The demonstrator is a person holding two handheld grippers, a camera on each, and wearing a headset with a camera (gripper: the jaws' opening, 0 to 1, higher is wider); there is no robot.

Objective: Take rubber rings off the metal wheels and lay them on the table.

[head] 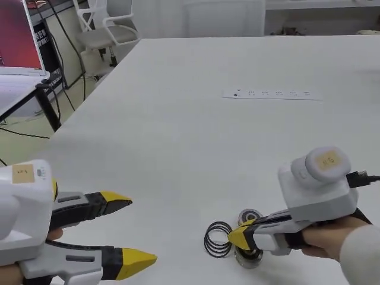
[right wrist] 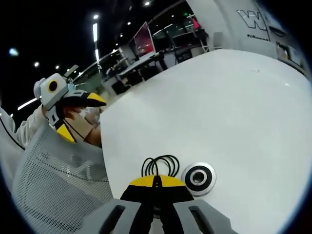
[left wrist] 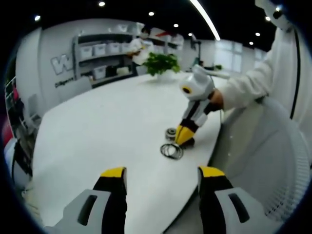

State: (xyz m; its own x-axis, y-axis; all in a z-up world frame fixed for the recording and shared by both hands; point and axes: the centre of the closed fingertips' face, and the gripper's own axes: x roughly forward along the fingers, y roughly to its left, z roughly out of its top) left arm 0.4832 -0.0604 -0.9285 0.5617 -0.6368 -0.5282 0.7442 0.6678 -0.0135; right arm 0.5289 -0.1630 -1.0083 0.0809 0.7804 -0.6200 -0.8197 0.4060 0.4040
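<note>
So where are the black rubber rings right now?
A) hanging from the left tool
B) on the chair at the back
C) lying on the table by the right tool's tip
C: the rings lie in a loose bunch on the table, just beside the right gripper's yellow tip.

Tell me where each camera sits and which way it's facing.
Head view: on the headset, looking down at the table; left gripper, right gripper and a hand show.
Left gripper view: on the left gripper, facing the right gripper across the table; own open jaws below.
Right gripper view: on the right gripper, facing rubber rings and a metal wheel; left gripper beyond.
Shared: all three see the rubber rings.
</note>
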